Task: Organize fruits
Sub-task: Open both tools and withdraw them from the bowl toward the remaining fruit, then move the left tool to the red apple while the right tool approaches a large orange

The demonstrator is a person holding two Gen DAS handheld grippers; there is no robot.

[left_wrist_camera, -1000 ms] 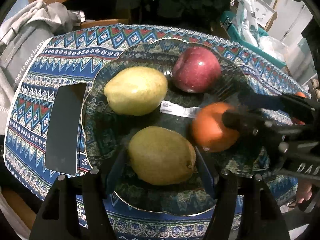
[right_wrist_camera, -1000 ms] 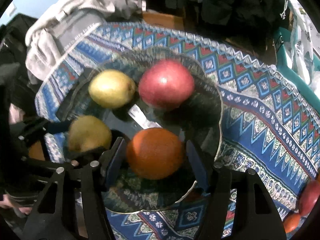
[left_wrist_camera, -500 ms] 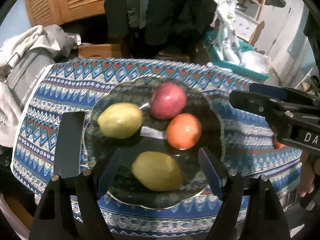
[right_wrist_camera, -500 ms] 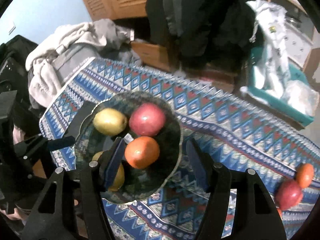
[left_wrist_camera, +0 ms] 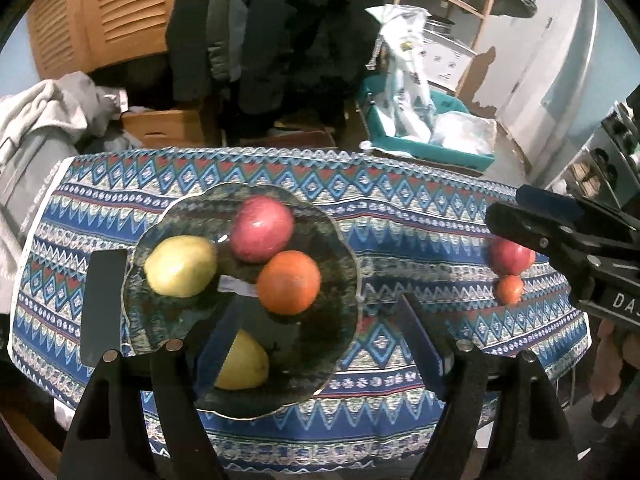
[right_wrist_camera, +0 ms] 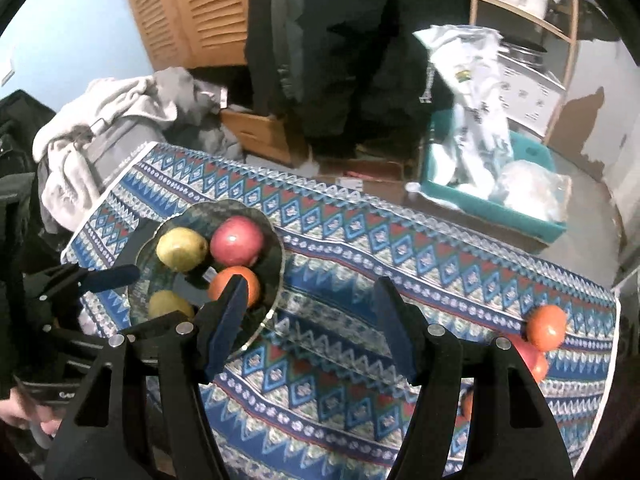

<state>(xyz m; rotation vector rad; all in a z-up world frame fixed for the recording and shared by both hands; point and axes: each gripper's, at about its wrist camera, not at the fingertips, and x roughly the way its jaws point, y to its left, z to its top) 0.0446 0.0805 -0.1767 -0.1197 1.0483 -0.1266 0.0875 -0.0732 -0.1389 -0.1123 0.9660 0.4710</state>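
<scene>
A dark glass plate (left_wrist_camera: 168, 320) on the patterned tablecloth holds a red apple (left_wrist_camera: 262, 233), an orange (left_wrist_camera: 288, 282), a yellow pear (left_wrist_camera: 180, 266) and a second pear (left_wrist_camera: 244, 364) at its near edge. My left gripper (left_wrist_camera: 320, 344) is open and empty, raised above the plate's near side. My right gripper (right_wrist_camera: 310, 324) is open and empty, raised to the right of the plate (right_wrist_camera: 276, 264). A red apple (left_wrist_camera: 510, 256) and a small orange (left_wrist_camera: 509, 289) lie on the cloth at the right, beside an orange (right_wrist_camera: 546, 327) seen in the right wrist view.
A black phone (left_wrist_camera: 102, 304) lies left of the plate. The tablecloth (left_wrist_camera: 400, 240) covers a small table. Grey clothes (left_wrist_camera: 44, 120) are piled at the left. A teal bin (left_wrist_camera: 424, 144) with plastic bags stands behind the table. A wooden shelf (right_wrist_camera: 560, 60) is at the back right.
Both grippers have pulled back and up from the plate. The right gripper has let go of the orange, which now rests on the plate, and has moved right. The pear lies free.
</scene>
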